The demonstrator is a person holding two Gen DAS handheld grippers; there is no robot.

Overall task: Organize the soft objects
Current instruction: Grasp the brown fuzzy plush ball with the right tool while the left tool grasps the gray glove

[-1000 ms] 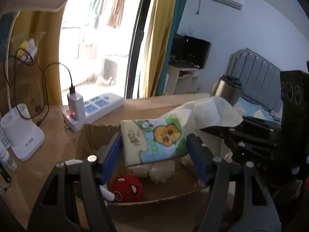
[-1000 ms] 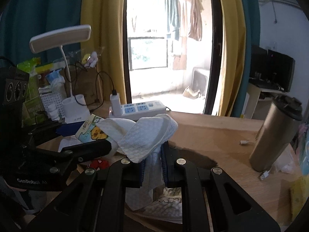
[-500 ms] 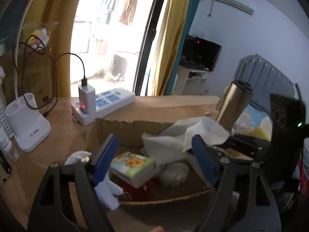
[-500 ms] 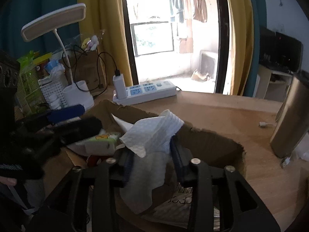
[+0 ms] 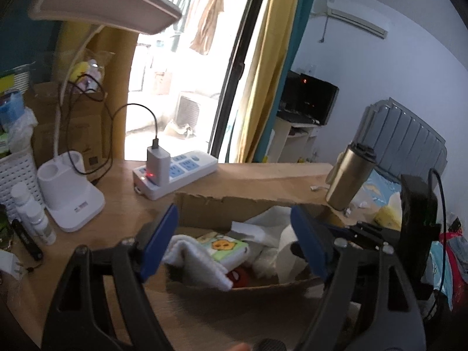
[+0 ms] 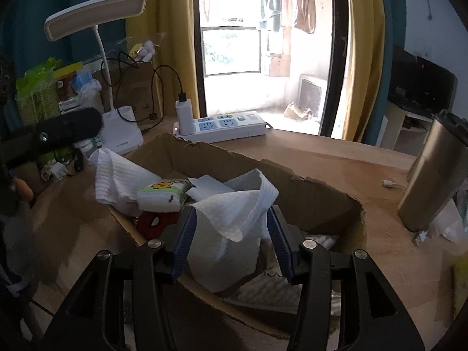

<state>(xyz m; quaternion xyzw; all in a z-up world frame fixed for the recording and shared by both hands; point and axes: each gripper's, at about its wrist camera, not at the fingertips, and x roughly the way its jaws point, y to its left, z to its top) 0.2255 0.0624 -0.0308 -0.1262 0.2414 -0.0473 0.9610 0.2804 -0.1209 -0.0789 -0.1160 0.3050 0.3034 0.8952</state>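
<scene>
The right gripper's (image 6: 231,235) fingers are spreading around the paper towel (image 6: 234,219) – its crumpled length hanging downward into the cardboard box (image 6: 321,193); the left gripper (image 5: 234,239) is gaping empty – above the tissue pack (image 5: 225,247).

Red plush (image 5: 238,276) mostly buried under tissue pack (image 5: 223,247)

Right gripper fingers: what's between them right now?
In the right wrist view, a white paper towel sits between the right gripper's spread fingers, draped over the cardboard box. Whether the pads touch it is unclear.
</scene>
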